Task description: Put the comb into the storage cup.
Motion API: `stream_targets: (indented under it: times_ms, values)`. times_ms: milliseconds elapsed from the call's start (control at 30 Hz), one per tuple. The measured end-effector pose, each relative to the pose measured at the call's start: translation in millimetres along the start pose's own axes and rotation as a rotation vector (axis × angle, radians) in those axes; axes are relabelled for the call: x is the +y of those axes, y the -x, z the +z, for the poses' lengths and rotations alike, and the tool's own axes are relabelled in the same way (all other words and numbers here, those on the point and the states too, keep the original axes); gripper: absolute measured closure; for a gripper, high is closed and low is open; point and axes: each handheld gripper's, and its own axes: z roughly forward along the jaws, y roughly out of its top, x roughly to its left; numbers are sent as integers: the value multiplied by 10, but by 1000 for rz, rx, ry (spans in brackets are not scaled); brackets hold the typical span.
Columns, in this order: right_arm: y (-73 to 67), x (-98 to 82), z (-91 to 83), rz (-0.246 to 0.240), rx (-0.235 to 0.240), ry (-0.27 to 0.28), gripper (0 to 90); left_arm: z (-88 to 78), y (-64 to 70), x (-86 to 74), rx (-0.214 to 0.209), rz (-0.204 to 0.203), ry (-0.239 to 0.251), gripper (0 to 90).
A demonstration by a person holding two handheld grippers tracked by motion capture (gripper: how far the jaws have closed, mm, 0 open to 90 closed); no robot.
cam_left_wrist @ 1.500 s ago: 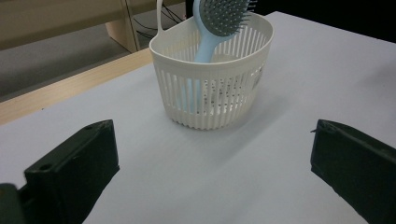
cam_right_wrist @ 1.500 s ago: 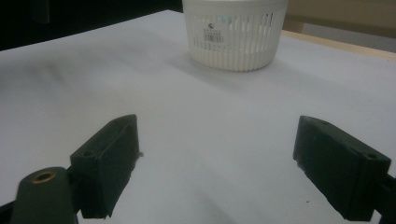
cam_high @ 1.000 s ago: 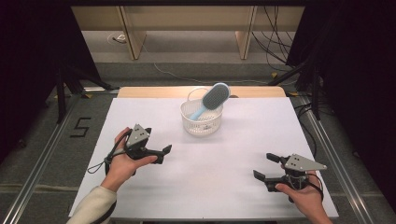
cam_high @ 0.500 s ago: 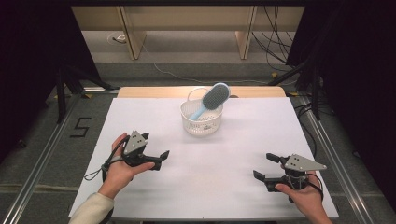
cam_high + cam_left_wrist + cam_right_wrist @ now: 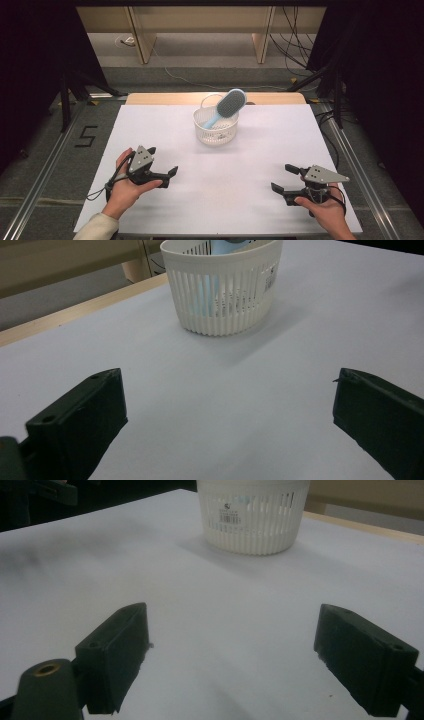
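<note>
Left gripper (image 5: 167, 175): held in the person's left hand (image 5: 125, 187) at the lower left of the high view, jaws spread wide with nothing between them. In the left gripper view the two black jaws stand at the bottom corners of the frame over bare table. Compared with the pictures a second ago, this gripper has drawn back toward the lower edge and away from the centre of the frame. Judgement: the left side is retreating to a rest position, not approaching a pick.

Right gripper (image 5: 284, 179): held in the right hand (image 5: 325, 210) at the lower right of the high view, jaws also released and empty. Its position matches the earlier pictures.

Basket (image 5: 216, 128): a white slotted tub at upper centre of the high view, well apart from both grippers. It appears at the top of the left gripper view (image 5: 222, 287) and at the top of the right gripper view (image 5: 254, 515), where a small printed label faces the camera.

Brush (image 5: 226, 107): light blue with a grey bristle pad, standing handle-down in the basket, head leaning out over the upper right rim. Judgement: the brush looks already stowed, so the work appears at or near completion.

Surface: a white sheet (image 5: 150, 135) covers the table; a strip of bare wood shows along its far edge. Room: grey floor, metal rails on both sides, a painted "5" (image 5: 86, 136) at middle left, loose cables at upper right, dark curtains at both sides.
</note>
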Motion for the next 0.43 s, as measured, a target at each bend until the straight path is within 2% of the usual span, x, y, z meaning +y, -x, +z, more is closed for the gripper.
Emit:
stream_targets:
  times_ms: [200,333,433]
  values:
    - [2,-2,1,-2,-1,-2,154,14,-7,-34,13,3,-9,0]
    - [6,-4,0,0,-2,-4,154,29,8,-37,3,10,-17,0]
    - [5,-4,0,0,-3,-7,154,45,13,-52,0,0,-20,0]
